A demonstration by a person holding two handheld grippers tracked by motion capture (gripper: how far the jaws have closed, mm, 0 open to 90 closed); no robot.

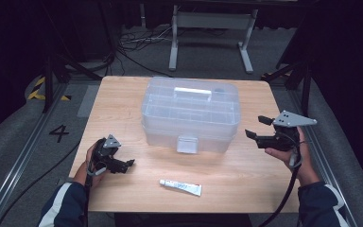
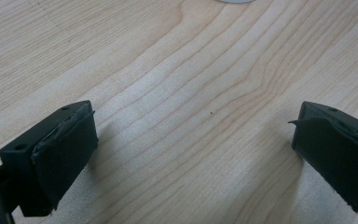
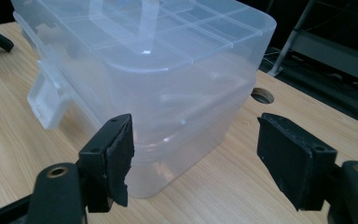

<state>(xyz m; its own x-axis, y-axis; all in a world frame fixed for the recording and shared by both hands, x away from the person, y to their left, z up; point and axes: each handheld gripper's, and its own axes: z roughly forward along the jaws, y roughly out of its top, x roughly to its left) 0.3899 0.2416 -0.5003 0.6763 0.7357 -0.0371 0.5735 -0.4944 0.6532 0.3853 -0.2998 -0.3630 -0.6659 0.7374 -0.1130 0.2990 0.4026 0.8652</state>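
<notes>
Box (image 1: 191,115) sits shut mid-counter (image 1: 123,94), clear plastic, latch facing me. My right claw (image 1: 257,127) is up off the wood just beside the box's right end, jaws wide apart and holding nothing; in the right gripper view that end of the box (image 3: 177,93) lies ahead between the jaws, not touching. My left claw (image 1: 128,164) is low near the front left, well apart from the box, jaws spread wide over bare counter (image 2: 186,93). Tube (image 1: 180,187) lies flat near the front edge between my hands.
</notes>
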